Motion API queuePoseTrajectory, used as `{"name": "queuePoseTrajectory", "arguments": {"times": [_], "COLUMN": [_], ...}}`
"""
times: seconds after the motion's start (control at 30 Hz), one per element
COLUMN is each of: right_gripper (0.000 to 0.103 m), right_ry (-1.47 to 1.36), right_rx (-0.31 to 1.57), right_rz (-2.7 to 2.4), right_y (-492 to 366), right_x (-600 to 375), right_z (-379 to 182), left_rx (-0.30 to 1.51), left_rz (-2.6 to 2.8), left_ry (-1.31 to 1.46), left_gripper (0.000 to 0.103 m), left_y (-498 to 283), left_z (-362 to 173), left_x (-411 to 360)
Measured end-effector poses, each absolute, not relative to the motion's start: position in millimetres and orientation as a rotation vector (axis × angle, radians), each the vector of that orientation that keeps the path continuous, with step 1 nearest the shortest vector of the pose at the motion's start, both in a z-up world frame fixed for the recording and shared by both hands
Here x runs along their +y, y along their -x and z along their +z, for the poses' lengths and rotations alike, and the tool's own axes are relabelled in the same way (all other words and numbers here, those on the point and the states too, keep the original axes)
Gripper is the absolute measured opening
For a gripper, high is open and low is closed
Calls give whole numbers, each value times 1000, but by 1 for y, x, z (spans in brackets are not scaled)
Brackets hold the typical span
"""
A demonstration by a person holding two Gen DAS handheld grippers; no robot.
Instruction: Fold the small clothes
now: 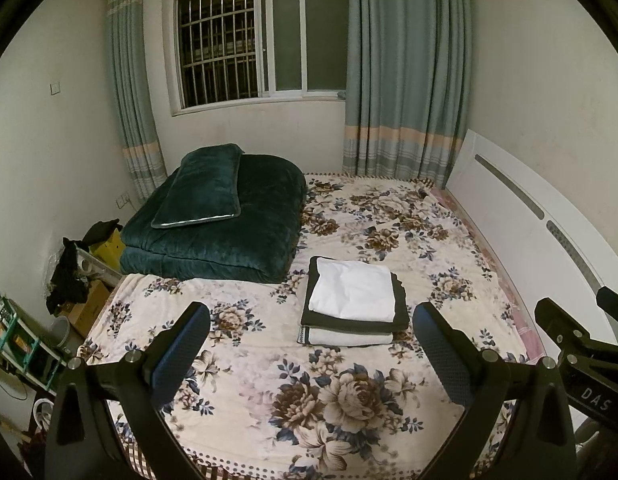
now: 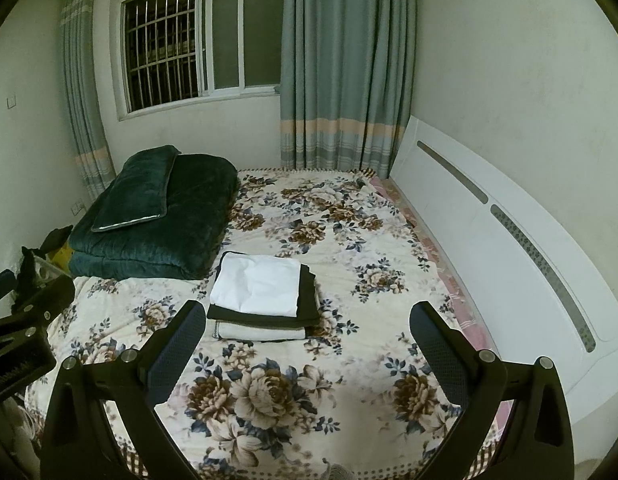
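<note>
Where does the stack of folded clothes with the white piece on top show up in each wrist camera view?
Left wrist view: the folded stack lies right of centre, between the open left gripper's fingers.
Right wrist view: the folded stack lies left of centre, nearer the right gripper's left finger.
Shared landmark: the dark green quilt, behind and left of it.

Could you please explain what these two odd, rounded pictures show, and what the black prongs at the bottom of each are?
There is no robot here: a person holds a hand-held two-finger gripper in each hand, each with a wide-angle camera looking along its fingers. One picture comes from the left gripper, the other from the right gripper. Both are open and hold nothing. Ahead lies a bed with a floral blanket. On it sits a stack of folded clothes, white on top, dark beneath, and a folded dark green quilt with a matching pillow on it.
</note>
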State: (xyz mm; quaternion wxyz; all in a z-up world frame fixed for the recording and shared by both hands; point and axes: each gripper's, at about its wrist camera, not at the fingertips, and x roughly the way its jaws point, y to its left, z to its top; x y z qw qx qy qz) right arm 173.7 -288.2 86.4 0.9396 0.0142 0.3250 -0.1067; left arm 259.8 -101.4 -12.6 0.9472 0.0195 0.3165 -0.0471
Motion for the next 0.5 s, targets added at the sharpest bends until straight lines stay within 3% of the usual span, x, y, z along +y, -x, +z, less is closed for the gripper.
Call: {"name": "queuePoseTrajectory", "arguments": {"times": [0.5], "right_gripper": [103], "right_ry": [-26], "right_rx": [656], "right_rz": [-218], "right_y": [-177], "right_x": [-280], "right_z": [84], "left_rx": [639], "left_rz": [-96], "left_ry": [-37], "left_gripper": [103], "left_y": [-260], "left_z": [-9], "left_x": [-96]}}
